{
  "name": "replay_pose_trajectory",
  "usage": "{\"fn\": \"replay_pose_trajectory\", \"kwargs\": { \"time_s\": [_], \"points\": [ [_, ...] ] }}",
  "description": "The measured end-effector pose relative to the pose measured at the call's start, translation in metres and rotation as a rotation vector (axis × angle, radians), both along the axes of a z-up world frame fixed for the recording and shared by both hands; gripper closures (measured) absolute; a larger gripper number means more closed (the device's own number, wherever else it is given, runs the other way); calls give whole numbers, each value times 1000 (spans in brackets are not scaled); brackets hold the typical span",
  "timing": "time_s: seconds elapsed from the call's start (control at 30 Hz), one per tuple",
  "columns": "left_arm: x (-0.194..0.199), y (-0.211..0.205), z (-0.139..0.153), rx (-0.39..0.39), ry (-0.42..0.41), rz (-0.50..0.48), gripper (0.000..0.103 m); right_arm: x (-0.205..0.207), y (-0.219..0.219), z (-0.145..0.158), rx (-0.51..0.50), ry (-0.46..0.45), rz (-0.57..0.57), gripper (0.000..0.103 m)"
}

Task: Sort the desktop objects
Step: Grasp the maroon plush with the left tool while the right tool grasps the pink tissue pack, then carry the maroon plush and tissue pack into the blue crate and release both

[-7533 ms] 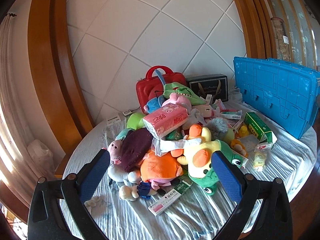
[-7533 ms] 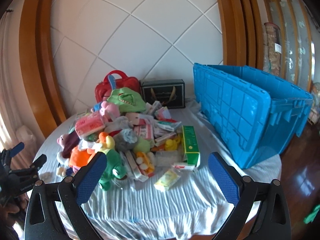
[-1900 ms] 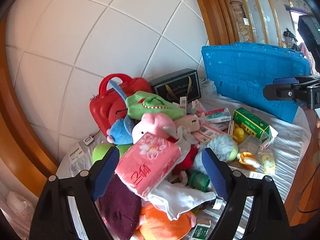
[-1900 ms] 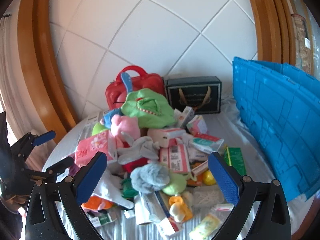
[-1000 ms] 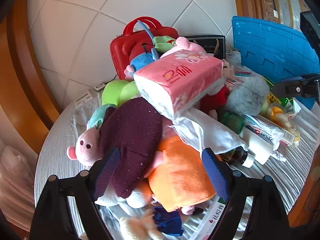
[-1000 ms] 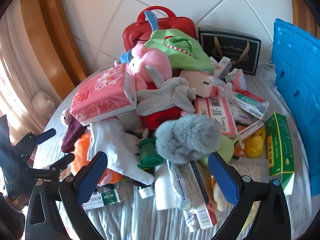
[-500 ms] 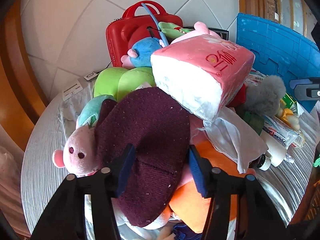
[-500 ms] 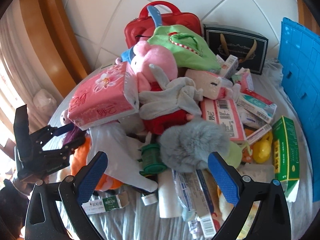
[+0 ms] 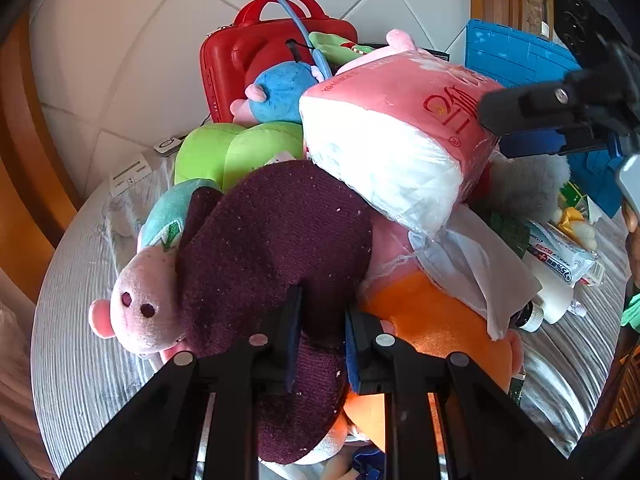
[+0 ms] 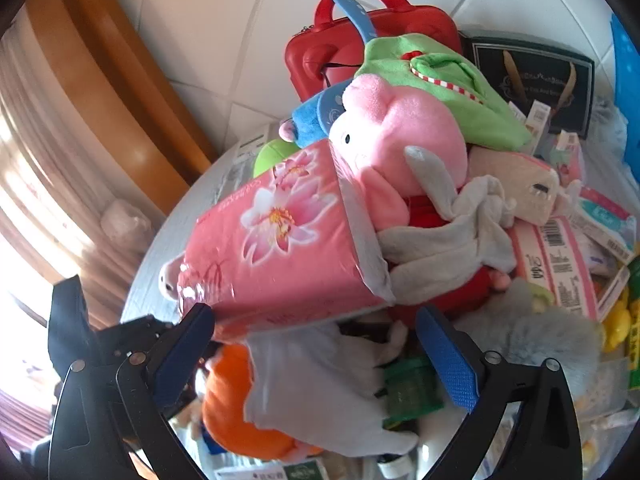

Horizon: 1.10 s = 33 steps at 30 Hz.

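Left gripper [image 9: 319, 334] clamped on maroon knit plush [image 9: 272, 248]; right gripper [image 10: 316, 354] agape before pink tissue pack [image 10: 276, 240], flower print in right-wrist view only.

left wrist cam: low, very close, faces the pile's near-left side; right wrist cam: close above pile centre, faces the wall. Both share pink tissue pack [image 9: 400, 128] [image 10: 280, 240] and red case [image 9: 256, 48] [image 10: 360, 36]

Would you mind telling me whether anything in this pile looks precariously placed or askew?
Yes. The pink plastic-wrapped tissue pack sits tilted atop the heap, one end jutting over the maroon knitted plush piece that the left hand-held gripper is clamped on. Pulling that piece may tip it. The open right hand-held gripper is just below the pack.
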<state>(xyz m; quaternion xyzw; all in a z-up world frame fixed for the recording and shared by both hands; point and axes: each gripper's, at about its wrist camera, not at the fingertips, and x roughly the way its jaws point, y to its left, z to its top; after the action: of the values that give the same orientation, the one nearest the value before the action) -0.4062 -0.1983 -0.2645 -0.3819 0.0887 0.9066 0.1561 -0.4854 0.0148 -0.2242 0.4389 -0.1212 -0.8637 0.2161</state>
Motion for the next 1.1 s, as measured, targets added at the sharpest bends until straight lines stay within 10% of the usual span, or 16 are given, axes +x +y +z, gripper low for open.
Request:
{"fn": "replay_pose_trajectory", "kwargs": {
  "time_s": [0.23,0.3,0.47,1.1],
  "points": [
    [1,-3,1,10,-6,2,85,-31,-5,-17,-218,-113,-72,1],
    [1,-1,2,0,-6,4,85,-34,-6,-18,-246,-112,-71,21],
    [7,4,11,-13,23,2,90,-18,-13,13,-148,9,-17,34],
    [38,23,91,29,142,-33,92,39,52,83,-112,134,-106,35]
  ]
}}
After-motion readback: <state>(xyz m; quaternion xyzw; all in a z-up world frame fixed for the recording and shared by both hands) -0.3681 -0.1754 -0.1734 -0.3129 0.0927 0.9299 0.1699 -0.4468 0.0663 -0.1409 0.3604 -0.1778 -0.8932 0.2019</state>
